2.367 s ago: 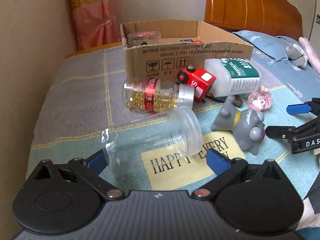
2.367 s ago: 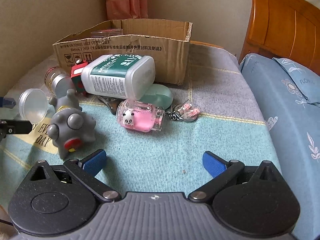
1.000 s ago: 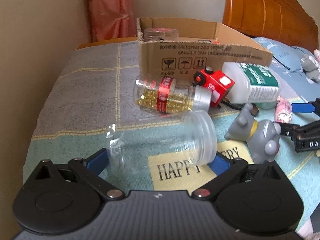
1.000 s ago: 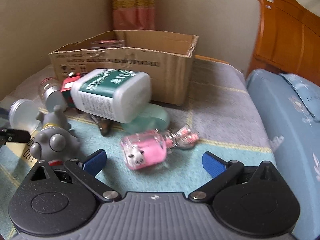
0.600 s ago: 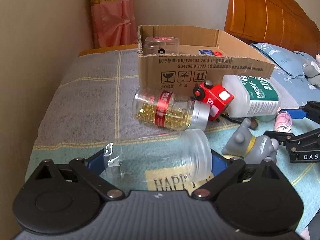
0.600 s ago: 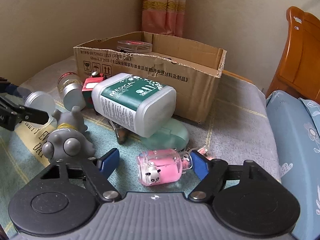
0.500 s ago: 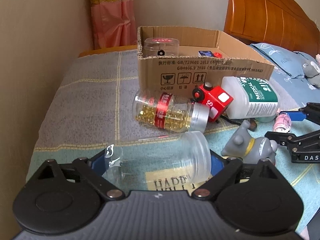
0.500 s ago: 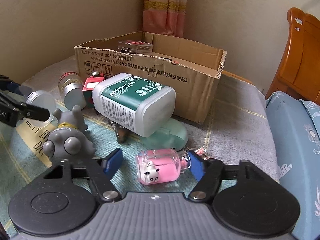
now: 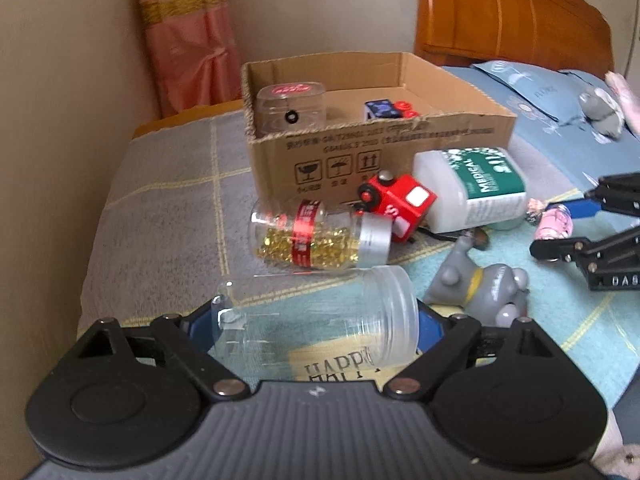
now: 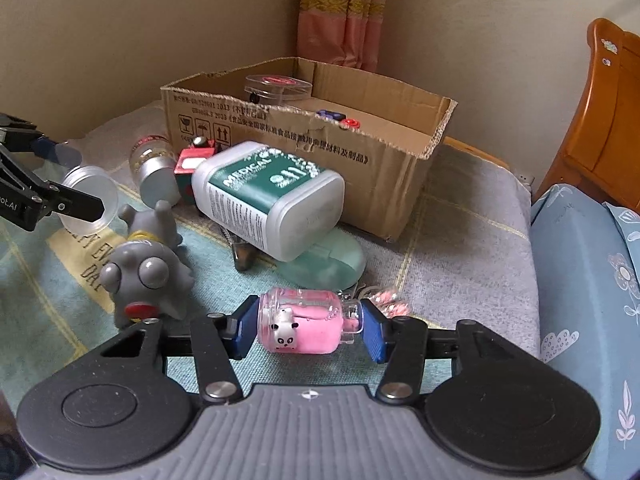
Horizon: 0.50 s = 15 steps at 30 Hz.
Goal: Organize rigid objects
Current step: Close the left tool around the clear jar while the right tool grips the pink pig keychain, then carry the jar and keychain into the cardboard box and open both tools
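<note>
Left gripper (image 9: pixel 316 326) closed lengthwise on an empty clear plastic jar (image 9: pixel 316 320), pads at base and lid, jar lying crosswise just in front of the cardboard box (image 9: pixel 380 148). Right gripper (image 10: pixel 308 330) narrowed around a pink panda bottle charm (image 10: pixel 306 326), blue pads at both ends, contact at the cap end hard to confirm; charm in front of the box, towards its right corner.

Best done by lifting each load level and straight up, clearing the box's front wall before lowering inside, beside the clear container (image 9: pixel 290 110) already there. Squeeze kept modest on the smooth jar; probably slippery.

Readable: "MEDICAL" on the white-and-green bottle (image 10: pixel 268 196) leaning at the box front; "HAPP" on the blanket (image 9: pixel 168 216) under the jar; handling pictograms on the box.
</note>
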Each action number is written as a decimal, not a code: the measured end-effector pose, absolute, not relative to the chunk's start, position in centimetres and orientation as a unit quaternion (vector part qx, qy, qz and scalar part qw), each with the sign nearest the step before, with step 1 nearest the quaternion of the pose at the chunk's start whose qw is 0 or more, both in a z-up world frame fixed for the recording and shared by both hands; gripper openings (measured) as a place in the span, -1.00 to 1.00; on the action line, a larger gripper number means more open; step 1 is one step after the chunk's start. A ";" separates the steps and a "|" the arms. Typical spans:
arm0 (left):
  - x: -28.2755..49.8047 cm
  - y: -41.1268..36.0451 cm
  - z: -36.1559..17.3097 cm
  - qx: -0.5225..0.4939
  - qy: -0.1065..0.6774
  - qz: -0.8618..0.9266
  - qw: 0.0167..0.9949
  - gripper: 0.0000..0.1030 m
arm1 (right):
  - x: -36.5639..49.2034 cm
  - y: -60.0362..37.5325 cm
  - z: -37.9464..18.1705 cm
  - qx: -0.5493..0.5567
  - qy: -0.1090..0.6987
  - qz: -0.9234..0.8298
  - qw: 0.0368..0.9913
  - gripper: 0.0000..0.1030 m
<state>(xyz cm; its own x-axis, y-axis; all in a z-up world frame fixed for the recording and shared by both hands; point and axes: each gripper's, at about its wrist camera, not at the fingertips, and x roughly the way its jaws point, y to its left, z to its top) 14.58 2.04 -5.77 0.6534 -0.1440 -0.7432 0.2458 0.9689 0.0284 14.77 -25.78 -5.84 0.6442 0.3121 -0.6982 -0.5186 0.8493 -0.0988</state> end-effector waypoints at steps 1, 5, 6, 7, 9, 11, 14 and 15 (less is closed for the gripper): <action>14.5 2.0 -5.4 0.065 0.403 -0.111 0.906 0.77 | 14.8 -26.0 -5.5 -0.144 0.354 0.236 0.893 0.08; 14.3 1.9 -3.9 0.071 0.399 -0.128 0.905 0.77 | 14.7 -26.5 -4.2 -0.140 0.356 0.249 0.890 0.08; 14.3 1.7 -3.4 0.074 0.397 -0.134 0.905 0.77 | 14.7 -26.6 -3.9 -0.140 0.358 0.251 0.888 0.08; 14.3 1.7 -3.0 0.075 0.396 -0.138 0.905 0.77 | 14.7 -26.7 -3.7 -0.140 0.359 0.253 0.887 0.08; 14.4 1.5 -2.0 0.075 0.393 -0.148 0.904 0.77 | 14.7 -26.9 -3.1 -0.138 0.362 0.258 0.885 0.08; 14.6 1.3 -1.1 0.076 0.389 -0.155 0.905 0.77 | 14.6 -27.0 -2.4 -0.135 0.360 0.263 0.885 0.08; 15.2 0.9 0.7 0.080 0.374 -0.164 0.909 0.77 | 14.6 -27.2 -1.0 -0.128 0.355 0.271 0.885 0.08; 15.6 0.8 1.2 0.080 0.370 -0.165 0.911 0.77 | 14.6 -27.3 -0.4 -0.127 0.352 0.273 0.886 0.08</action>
<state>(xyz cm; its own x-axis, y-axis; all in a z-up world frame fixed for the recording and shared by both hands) 15.56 0.84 1.24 0.6713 -0.2417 -0.7006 0.3602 0.9326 0.0234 14.65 -27.30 -0.44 0.6025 0.3947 -0.6937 -0.5737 0.8184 -0.0327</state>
